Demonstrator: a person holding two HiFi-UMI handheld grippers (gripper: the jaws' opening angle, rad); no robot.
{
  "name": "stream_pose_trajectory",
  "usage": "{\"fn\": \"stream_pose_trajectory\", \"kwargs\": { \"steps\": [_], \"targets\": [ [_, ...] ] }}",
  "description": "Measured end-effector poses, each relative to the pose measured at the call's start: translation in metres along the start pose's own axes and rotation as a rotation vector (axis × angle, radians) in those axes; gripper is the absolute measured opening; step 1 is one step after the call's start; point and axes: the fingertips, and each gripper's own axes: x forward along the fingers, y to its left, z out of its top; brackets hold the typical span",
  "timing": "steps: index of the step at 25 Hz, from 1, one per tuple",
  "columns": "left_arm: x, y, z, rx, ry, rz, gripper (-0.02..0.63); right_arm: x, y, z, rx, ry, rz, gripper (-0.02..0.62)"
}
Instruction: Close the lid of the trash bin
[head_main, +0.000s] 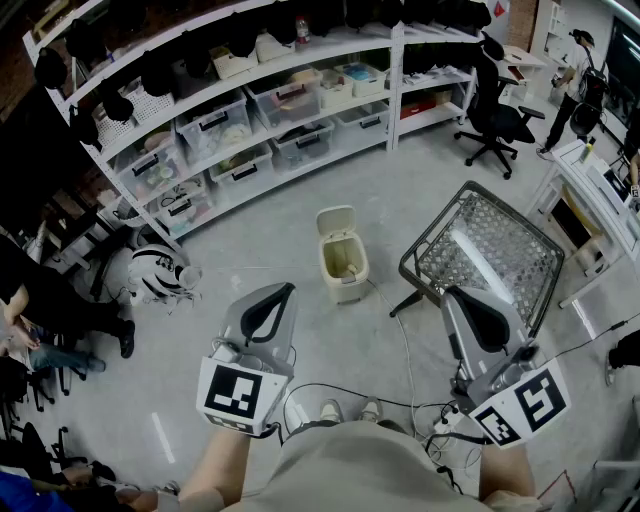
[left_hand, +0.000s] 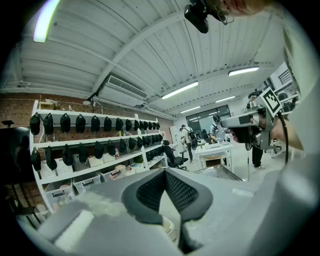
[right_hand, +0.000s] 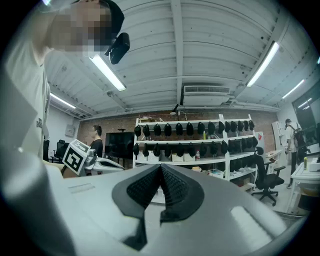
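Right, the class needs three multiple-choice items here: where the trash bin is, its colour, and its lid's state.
1. Where does the trash bin stand? A on the floor B on a shelf C on the office chair
2. What colour is it? A black B cream C red
3. How is its lid? A shut B raised open C taken off
Answers: A, it sits on the grey floor; B, its body is cream; B, the lid stands upright behind the opening.
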Motion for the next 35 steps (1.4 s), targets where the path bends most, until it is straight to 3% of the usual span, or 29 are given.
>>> {"fn": "stream_pose_trajectory", "kwargs": {
  "steps": [5,9,11,13,15,22,27,35],
  "targets": [
    [0.002,-0.003,-0.004,0.063,0.01,0.003,0.002,-0.008,-0.004,-0.002,0.013,-0.012,0.006,0.003],
    [0.007,-0.014,-0.001,0.024,0.007,0.003,0.002,-0.016,-0.011,0.002,0.024,-0.03,0.004,0.003],
    [0.009,-0.018,-0.003,0.061,0.009,-0.011,0.002,-0.016,-0.014,0.005,0.041,-0.065,0.006,0.005],
    [0.012,-0.021,-0.004,0.076,0.016,-0.015,0.002,-0.016,-0.017,0.007,0.055,-0.084,0.019,0.206],
    [0.016,-0.026,-0.005,0.064,0.023,-0.011,0.002,-0.018,-0.023,0.006,0.056,-0.084,0.021,0.243],
    [0.022,-0.034,-0.009,0.081,0.05,0.031,0.002,-0.032,-0.041,-0.007,0.053,-0.067,0.045,0.247],
    [0.032,-0.035,-0.007,0.186,0.076,0.043,0.002,-0.034,-0.051,-0.017,0.069,-0.049,0.043,0.252],
    [0.061,-0.035,-0.015,0.179,0.09,0.007,0.002,-0.03,-0.081,-0.027,0.084,-0.056,-0.004,0.253]
  ]
}}
